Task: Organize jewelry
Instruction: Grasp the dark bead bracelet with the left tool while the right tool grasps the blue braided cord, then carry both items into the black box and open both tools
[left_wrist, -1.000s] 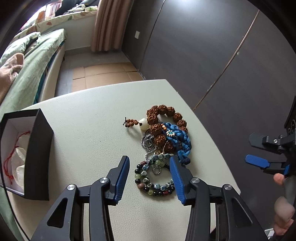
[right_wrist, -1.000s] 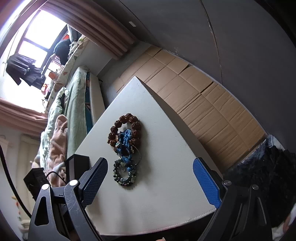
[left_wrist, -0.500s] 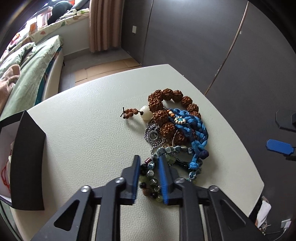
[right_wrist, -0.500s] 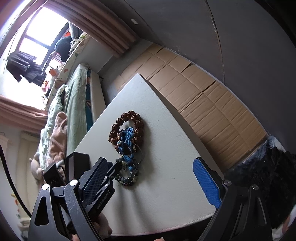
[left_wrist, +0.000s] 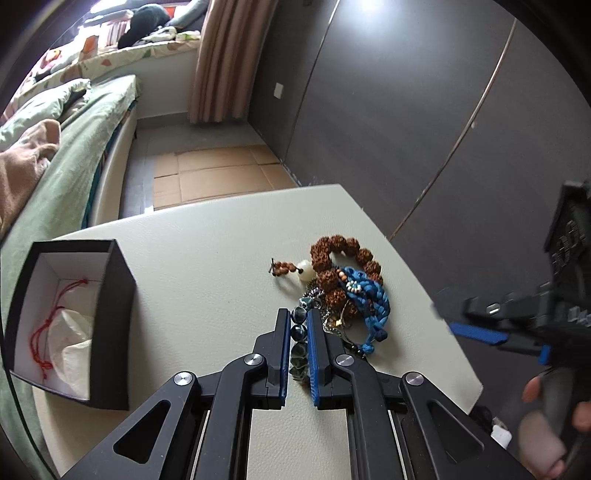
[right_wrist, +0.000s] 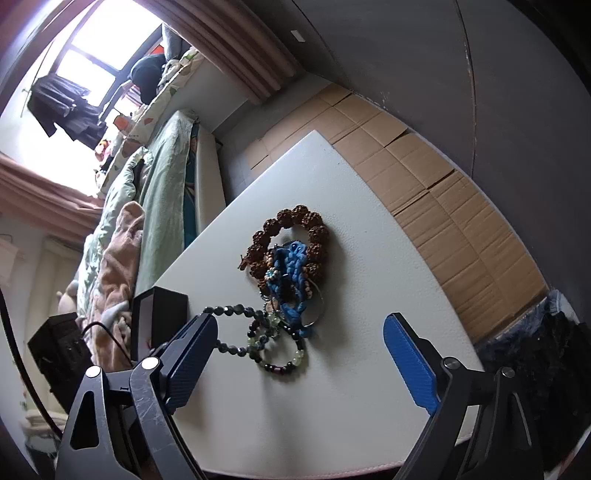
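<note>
My left gripper (left_wrist: 297, 332) is shut on a dark bead bracelet (left_wrist: 298, 334) and holds it off the white table (left_wrist: 207, 266); in the right wrist view the bracelet (right_wrist: 236, 310) stretches left from the pile. The pile holds a brown seed-bead bracelet (left_wrist: 332, 254), a blue braided cord (left_wrist: 369, 299) and a metal chain. In the right wrist view they are the brown bracelet (right_wrist: 291, 236) and blue cord (right_wrist: 290, 273). An open black box (left_wrist: 74, 321) with a red string inside stands at the left. My right gripper (right_wrist: 299, 343) is open and empty, held above the table's right side.
A bed with green bedding (left_wrist: 62, 155) lies left of the table. Dark wardrobe doors (left_wrist: 406, 110) stand behind and to the right. Cardboard sheets (left_wrist: 214, 173) cover the floor beyond the table. The table's right edge (left_wrist: 461, 347) is near the pile.
My left gripper closed on the dark bead bracelet and has drawn back and up with it, pulling it out of the pile. The right gripper stayed open and has come nearer.
</note>
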